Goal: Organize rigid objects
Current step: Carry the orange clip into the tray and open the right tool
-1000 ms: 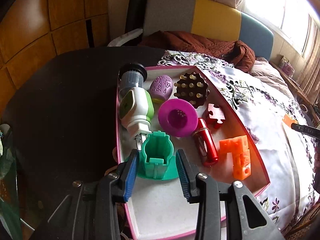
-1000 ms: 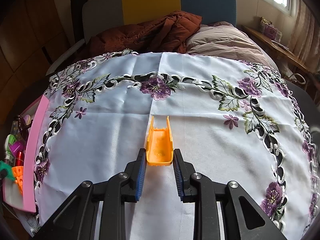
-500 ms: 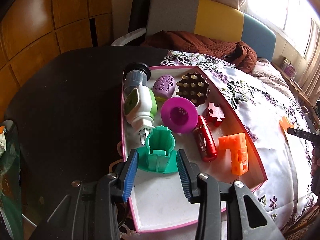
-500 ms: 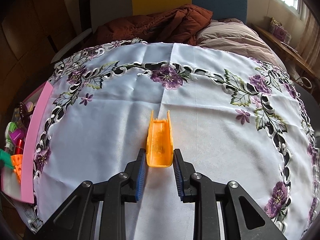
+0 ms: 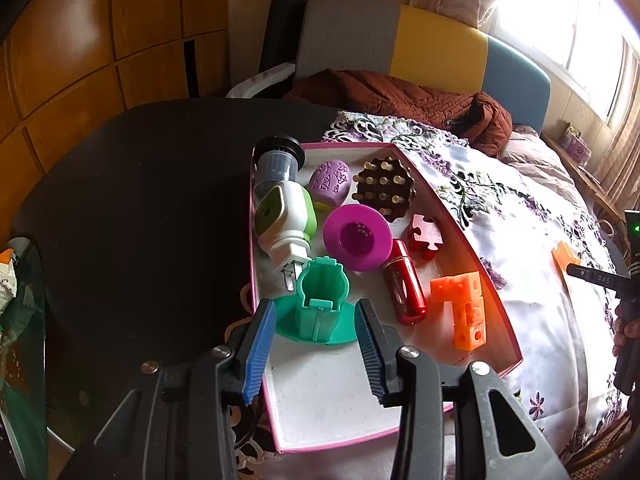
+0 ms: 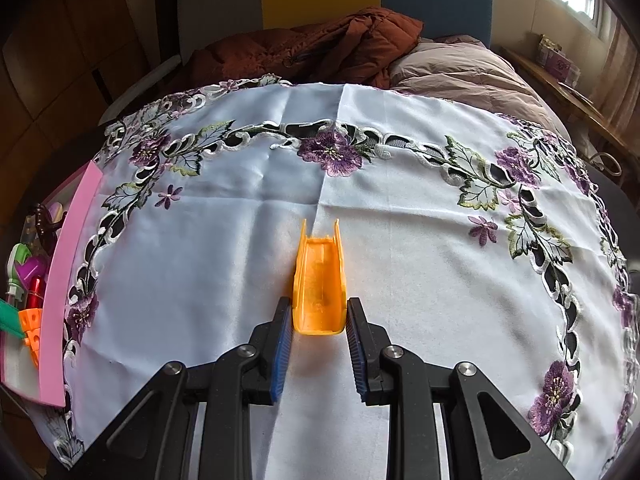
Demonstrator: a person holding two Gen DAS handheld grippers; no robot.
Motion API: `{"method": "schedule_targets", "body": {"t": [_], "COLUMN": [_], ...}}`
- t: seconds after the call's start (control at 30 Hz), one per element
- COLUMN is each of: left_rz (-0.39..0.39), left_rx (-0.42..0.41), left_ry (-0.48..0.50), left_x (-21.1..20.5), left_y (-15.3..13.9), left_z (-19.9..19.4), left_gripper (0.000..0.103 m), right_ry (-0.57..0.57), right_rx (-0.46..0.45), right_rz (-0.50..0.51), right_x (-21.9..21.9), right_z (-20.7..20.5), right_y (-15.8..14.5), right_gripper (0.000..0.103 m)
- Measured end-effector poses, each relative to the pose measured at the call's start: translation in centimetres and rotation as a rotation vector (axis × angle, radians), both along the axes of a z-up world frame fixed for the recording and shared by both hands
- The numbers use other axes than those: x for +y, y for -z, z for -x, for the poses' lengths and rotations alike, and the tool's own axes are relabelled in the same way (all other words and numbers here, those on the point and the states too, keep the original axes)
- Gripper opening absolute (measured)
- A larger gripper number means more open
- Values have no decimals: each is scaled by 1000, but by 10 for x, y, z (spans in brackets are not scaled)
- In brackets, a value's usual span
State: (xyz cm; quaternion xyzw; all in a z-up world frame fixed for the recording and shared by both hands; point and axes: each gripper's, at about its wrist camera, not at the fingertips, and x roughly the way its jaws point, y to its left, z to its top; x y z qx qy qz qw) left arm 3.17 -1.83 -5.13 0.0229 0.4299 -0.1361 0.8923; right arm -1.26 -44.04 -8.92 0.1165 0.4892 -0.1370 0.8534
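Note:
A teal green holder (image 5: 320, 300) with a round base stands upright in the pink-rimmed white tray (image 5: 460, 236). My left gripper (image 5: 316, 312) is open astride that base, its blue pads clear of it. Further back the tray holds a red capsule (image 5: 404, 288), an orange cube block (image 5: 464, 308), a magenta funnel (image 5: 356, 236), a red puzzle piece (image 5: 426, 232) and a white-and-green bottle (image 5: 284, 220). Over the white cloth, my right gripper (image 6: 318, 308) is shut on the near end of an orange trough-shaped piece (image 6: 320, 280). The tray's pink wall (image 6: 68, 280) shows at the far left of the right wrist view.
The tray straddles the dark round table (image 5: 140, 200) and the embroidered tablecloth (image 6: 400, 200). A brown peg disc (image 5: 384, 192), a purple egg (image 5: 330, 182) and a grey cylinder (image 5: 276, 160) fill the tray's far end. A sofa with a brown jacket (image 6: 320, 48) lies behind.
My left gripper's jaws stand slightly wider apart around the green holder. The right gripper keeps its hold on the orange piece, and nothing else has shifted noticeably.

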Motion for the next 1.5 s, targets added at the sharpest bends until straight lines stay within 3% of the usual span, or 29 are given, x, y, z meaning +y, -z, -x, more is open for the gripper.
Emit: {"method": "schedule_targets", "body": {"t": [0.2, 0.5, 0.83, 1.1, 1.33, 1.5], "left_rz": [25, 77, 72, 88, 98, 109], "left_rx": [-19, -47, -45, -30, -25, -20], "left_ry": [-17, -65, -104, -127, -125, -133], "left_x": [9, 29, 42, 52, 54, 58], "left_y": [-7, -18, -14, -8, -5, -4], "left_z": [3, 0, -1, -2, -2, -2], "left_gripper": [41, 41, 41, 41, 41, 41], "right_ry": [6, -1, -239, -435, -498, -541], "right_rx": [9, -87, -194, -216, -210, -141], "right_rz": [12, 23, -83, -138, -161, -223], "right_x": [0, 19, 133, 232, 277, 292], "right_z": [0, 6, -4, -17, -31, -39], "right_y": [2, -35, -67, -69, -60, -48], "right_gripper": [26, 26, 26, 26, 26, 26]}}
